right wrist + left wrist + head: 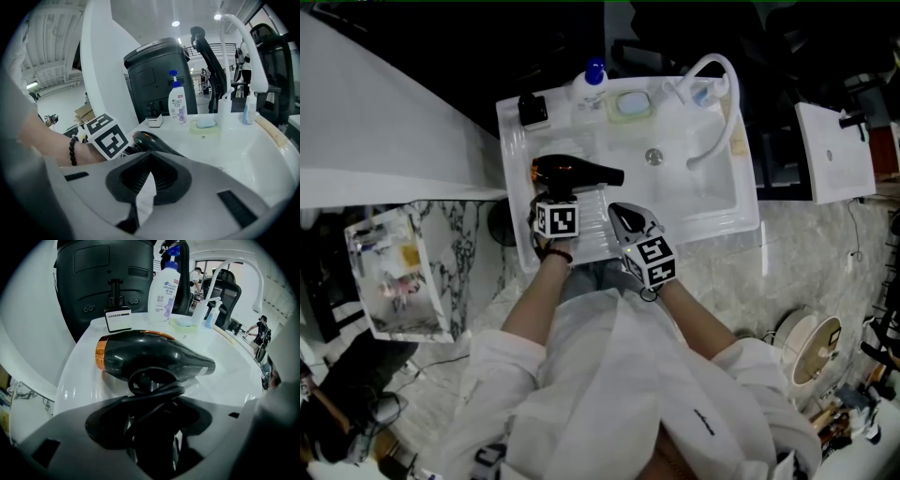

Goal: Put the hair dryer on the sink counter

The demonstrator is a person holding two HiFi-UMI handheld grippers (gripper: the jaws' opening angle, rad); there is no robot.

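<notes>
We grasp the hair dryer (572, 172) on the bench (514, 150) with our left gripper (557, 199) jaws; our right gripper (622, 214) jaws are clenched, empty.

The hair dryer (154, 357) is glossy black plastic (coppery rear), the sink counter (77, 378) smooth and white.

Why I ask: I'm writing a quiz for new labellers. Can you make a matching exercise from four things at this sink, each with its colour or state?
Things:
1. hair dryer
2. pump bottle
3. soap dish
4. faucet

Descriptions:
a. white, with a blue top
b. pale green, behind the basin
c. black, handle held by the left gripper
d. white, arched over the basin

Pairs: 1-c, 2-a, 3-b, 4-d.
</notes>
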